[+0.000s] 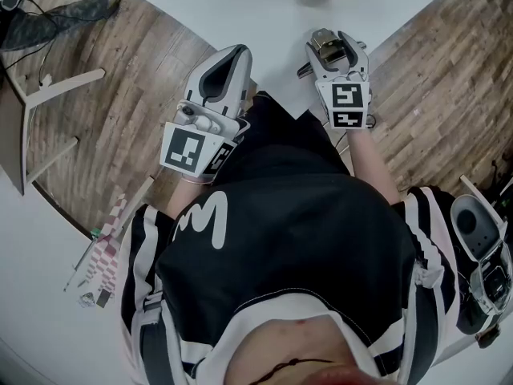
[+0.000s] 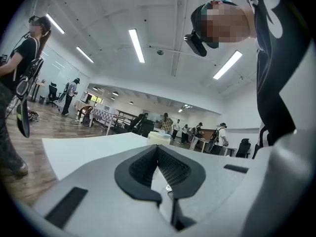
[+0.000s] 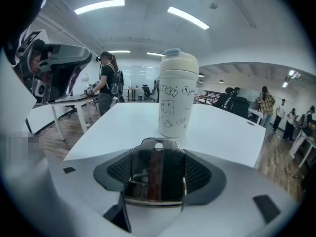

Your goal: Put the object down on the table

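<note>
Shiny metal object (image 3: 154, 177) pinched in right claw (image 3: 157, 157), over table (image 3: 224, 127) corner

Ceiling strip lights (image 2: 137, 45) flood the room bright and even; my tabletop (image 1: 240, 6) glares white; the object (image 3: 155, 177) between my fingers (image 3: 201, 174) gleams. Both gripper views bend toward dark edges.

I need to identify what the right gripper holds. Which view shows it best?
Right gripper view: the shiny metal piece sits clamped between the jaws. Head view shows only its top; left gripper view misses it.
</note>
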`<state>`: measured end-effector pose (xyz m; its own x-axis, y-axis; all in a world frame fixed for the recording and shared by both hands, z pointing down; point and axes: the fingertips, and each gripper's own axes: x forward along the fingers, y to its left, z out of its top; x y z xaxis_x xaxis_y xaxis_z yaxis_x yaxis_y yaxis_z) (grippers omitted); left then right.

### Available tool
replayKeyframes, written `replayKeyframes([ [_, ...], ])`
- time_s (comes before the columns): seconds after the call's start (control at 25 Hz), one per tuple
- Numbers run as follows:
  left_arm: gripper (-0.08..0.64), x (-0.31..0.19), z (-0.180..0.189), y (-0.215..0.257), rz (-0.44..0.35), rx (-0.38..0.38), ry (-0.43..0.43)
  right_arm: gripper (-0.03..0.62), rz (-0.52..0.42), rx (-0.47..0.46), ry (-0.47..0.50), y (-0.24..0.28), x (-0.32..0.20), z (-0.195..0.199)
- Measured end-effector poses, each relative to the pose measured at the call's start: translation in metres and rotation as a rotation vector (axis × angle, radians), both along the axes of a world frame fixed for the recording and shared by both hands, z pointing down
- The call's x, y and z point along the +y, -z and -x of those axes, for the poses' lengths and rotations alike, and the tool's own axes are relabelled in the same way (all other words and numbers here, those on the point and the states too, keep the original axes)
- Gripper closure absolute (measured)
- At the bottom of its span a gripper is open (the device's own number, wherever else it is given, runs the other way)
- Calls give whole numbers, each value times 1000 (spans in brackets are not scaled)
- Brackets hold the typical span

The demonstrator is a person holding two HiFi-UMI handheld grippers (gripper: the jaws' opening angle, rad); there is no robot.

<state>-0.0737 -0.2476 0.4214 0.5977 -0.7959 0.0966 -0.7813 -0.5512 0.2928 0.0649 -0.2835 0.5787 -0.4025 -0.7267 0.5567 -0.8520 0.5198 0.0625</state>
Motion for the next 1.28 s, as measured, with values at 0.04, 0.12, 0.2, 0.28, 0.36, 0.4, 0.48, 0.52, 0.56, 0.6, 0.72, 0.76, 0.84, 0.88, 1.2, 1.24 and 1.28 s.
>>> replayKeyframes([
  [0.04,555,0,0,0,0,-1,0,299,1,7,-1,-1,0,0],
  [0.12,555,-1,1,1,-7,-4,2,301,2,22,0,-2,-1,0],
  [0.2,555,-3,1,3,-14,1,6,299,1,30,0,-3,-1,-1],
  [0.28,555,-3,1,3,-14,2,5,299,4,33,-3,-3,-1,-1],
  [0.36,555,-3,1,1,-12,-1,2,299,13,38,-7,-5,-1,-3],
  [0.4,555,-3,1,1,-13,-1,3,299,19,41,-10,-6,-1,-3],
  [0.48,555,-3,1,1,-15,3,4,299,33,43,-16,-8,-1,-3],
  [0.52,555,-3,2,1,-16,6,6,299,39,44,-20,-8,-2,-3],
  [0.56,555,-3,2,1,-16,8,8,299,46,46,-23,-9,-2,-3],
  [0.6,555,-4,2,1,-16,10,9,299,53,47,-26,-9,-3,-3],
  [0.72,555,-4,3,2,-14,14,12,299,70,53,-30,-10,-3,-3],
  [0.76,555,-3,3,2,-15,15,12,299,73,54,-31,-10,-3,-3],
  [0.84,555,-4,3,2,-16,18,12,299,75,56,-32,-11,-3,-3],
  [0.88,555,-4,2,2,-15,19,12,299,76,56,-32,-11,-3,-3],
  [1.2,555,-5,4,3,-13,26,15,299,100,53,-36,-12,-5,-2],
  [1.24,555,-5,4,3,-14,28,14,299,105,51,-36,-12,-5,-2],
  [1.28,555,-5,3,3,-15,29,13,299,111,49,-37,-13,-5,-2],
])
